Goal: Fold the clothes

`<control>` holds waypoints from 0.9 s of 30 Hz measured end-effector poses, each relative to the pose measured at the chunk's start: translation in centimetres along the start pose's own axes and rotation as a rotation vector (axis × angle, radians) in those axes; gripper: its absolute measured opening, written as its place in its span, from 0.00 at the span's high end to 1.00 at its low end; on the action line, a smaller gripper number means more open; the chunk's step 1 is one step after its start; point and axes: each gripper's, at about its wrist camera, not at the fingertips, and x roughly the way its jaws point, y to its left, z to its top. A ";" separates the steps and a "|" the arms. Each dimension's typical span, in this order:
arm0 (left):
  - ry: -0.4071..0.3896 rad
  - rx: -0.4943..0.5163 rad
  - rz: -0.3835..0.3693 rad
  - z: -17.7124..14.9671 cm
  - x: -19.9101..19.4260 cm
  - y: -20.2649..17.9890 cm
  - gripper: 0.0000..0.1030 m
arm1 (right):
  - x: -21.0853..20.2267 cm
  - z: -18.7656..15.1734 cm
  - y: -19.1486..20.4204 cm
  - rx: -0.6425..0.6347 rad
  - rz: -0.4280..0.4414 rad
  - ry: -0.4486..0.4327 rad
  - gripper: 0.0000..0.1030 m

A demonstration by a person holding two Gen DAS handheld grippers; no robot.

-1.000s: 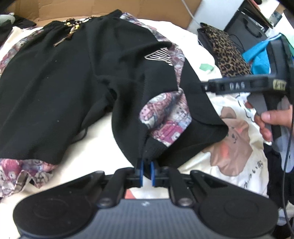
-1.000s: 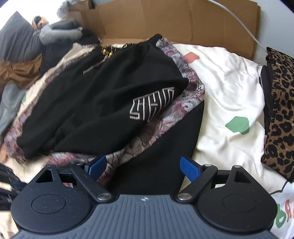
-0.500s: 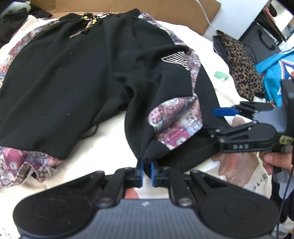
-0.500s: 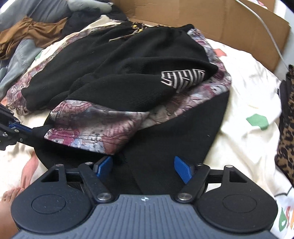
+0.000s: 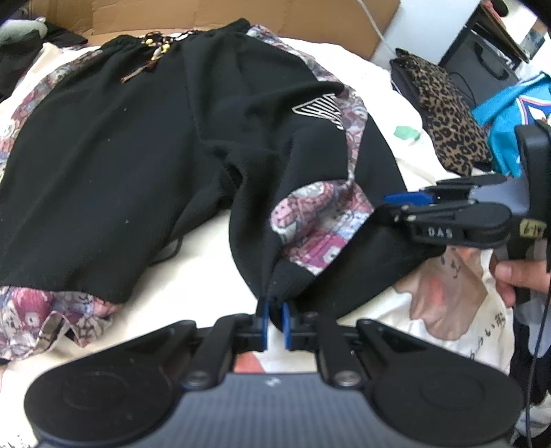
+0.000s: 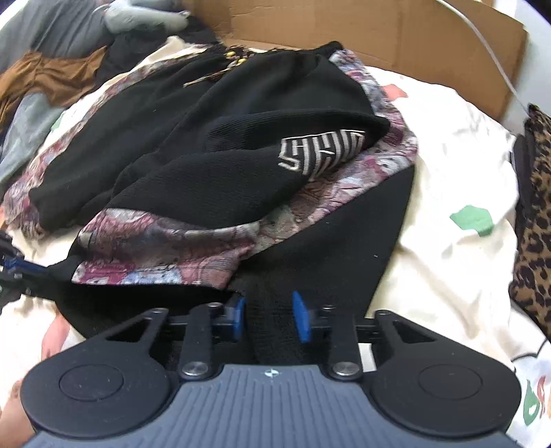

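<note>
Left wrist view is showing the left gripper (image 5: pixel 274 322) pinching the black hem corner of the shorts (image 5: pixel 113 151), its jaws nearly together on the cloth. The shorts are lying spread on the cream bed sheet (image 5: pixel 206 248), with the waistband (image 5: pixel 179 36) at the far end near the cardboard (image 5: pixel 310 17), so the long axis is running away from both grippers. The right gripper (image 6: pixel 268 318) is closing its jaws around the other part of the same leg hem, black fabric is standing between the blue pads (image 6: pixel 300 320) but I cannot tell if they are pressing it yet. Both hands are sitting at the near hem, side by side. I am judging that the coming fold is carrying this hem forward toward the waistband.
</note>
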 end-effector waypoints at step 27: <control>0.010 0.014 -0.016 0.1 -0.9 -1.6 0.92 | -4.6 -5.1 -9.5 0.325 -0.137 -0.079 0.80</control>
